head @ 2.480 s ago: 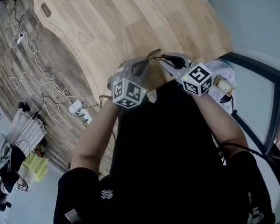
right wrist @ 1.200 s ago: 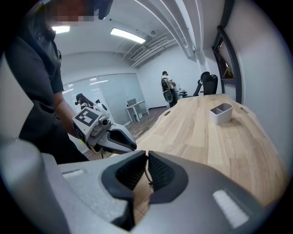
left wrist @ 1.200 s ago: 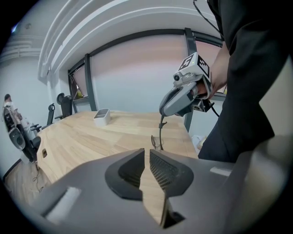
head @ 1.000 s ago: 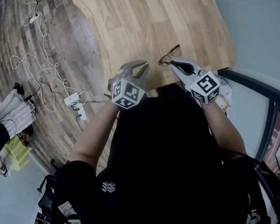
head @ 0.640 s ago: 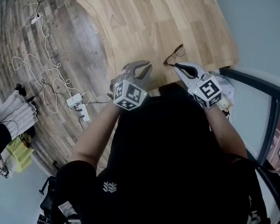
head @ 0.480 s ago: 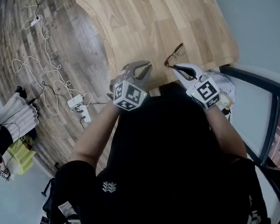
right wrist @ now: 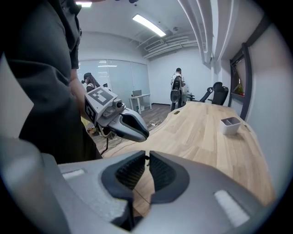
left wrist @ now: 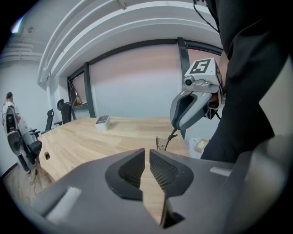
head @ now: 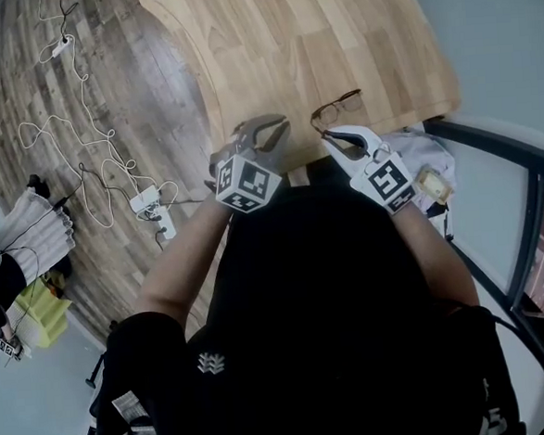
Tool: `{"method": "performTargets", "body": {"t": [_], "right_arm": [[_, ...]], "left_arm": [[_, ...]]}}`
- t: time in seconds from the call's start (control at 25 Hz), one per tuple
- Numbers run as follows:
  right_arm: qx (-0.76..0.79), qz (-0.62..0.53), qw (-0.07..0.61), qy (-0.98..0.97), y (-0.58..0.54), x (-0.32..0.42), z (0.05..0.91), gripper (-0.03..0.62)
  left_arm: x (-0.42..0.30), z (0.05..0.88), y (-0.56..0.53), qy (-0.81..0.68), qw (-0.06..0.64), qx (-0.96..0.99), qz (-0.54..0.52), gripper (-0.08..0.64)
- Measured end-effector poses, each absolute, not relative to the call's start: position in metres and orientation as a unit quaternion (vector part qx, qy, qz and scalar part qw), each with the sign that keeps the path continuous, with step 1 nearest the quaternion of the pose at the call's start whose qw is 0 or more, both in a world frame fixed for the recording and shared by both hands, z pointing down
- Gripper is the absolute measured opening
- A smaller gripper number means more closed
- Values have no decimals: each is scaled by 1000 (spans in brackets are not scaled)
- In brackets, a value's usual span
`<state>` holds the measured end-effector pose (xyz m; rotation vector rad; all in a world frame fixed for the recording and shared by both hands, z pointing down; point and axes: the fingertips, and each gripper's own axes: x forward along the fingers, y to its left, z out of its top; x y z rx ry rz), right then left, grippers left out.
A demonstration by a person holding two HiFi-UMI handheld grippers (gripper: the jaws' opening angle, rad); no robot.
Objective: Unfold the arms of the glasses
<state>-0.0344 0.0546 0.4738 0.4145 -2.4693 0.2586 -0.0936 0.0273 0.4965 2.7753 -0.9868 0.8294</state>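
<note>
The thin dark-framed glasses (head: 337,108) lie on the wooden table (head: 315,32) close to its near edge. My right gripper (head: 326,136) reaches them from the near side. One arm of the glasses (left wrist: 168,139) runs up into its tips, and the arm's end shows as a dark bit between the pads (right wrist: 146,158). These jaws have just been opening a little, with the arm's end still between the tips. My left gripper (head: 278,128) hovers over the table edge to the left of the glasses, its jaws a narrow slit apart with only bare wood between them (left wrist: 147,164).
A small white container (right wrist: 230,124) stands farther along the table. Cables and a power strip (head: 147,204) lie on the plank floor to the left. A dark window frame (head: 519,162) and some packets (head: 429,184) sit to the right. People and office chairs (right wrist: 217,93) are far off.
My right gripper has slid sideways along the table edge and rolled, with the glasses' arm at its tips. The glasses now lie flatter on the wood. The left gripper has hardly moved.
</note>
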Motion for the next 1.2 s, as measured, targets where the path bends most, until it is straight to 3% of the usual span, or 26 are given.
{"method": "performTargets", "body": {"t": [0.4, 0.68, 1.0, 1.2], "right_arm": [[128, 108, 258, -952, 60, -53, 453, 41], [152, 46, 196, -968, 30, -37, 407, 41], [150, 33, 252, -956, -20, 12, 436, 41], [93, 55, 248, -963, -37, 22, 452, 41]], "left_arm": [[-104, 505, 42, -330, 53, 901, 276, 40], [-100, 512, 51, -327, 69, 900, 281, 40], [-88, 514, 44, -375, 88, 878, 284, 40], [-86, 527, 33, -452, 128, 832, 293, 40]]}}
